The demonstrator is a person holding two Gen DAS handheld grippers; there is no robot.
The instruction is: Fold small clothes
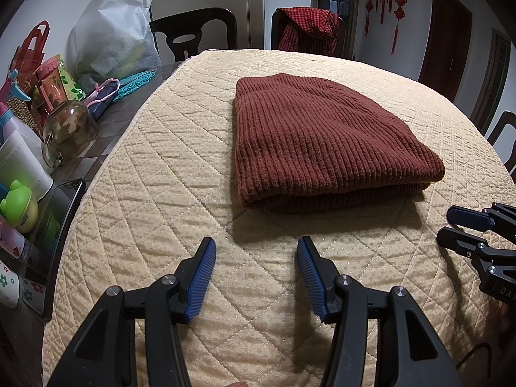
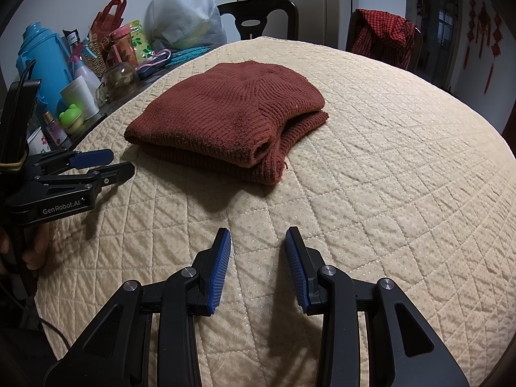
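Note:
A rust-brown knitted hat (image 1: 319, 142) lies folded in two layers on the beige quilted cover (image 1: 161, 167); it also shows in the right wrist view (image 2: 225, 113). My left gripper (image 1: 256, 248) is open and empty, a short way in front of the hat's near folded edge. My right gripper (image 2: 258, 238) is open and empty, in front of the hat's open end. The right gripper also shows at the right edge of the left wrist view (image 1: 451, 225), and the left gripper at the left of the right wrist view (image 2: 119, 163). Neither gripper touches the hat.
Along the table's left side stand a glass jar (image 1: 69, 129), a white bag (image 1: 113, 35), a blue thermos (image 2: 38, 61), bottles and a phone (image 1: 58, 235). Two dark chairs (image 1: 193, 32) stand at the far edge, one with a red checked garment (image 1: 309, 29).

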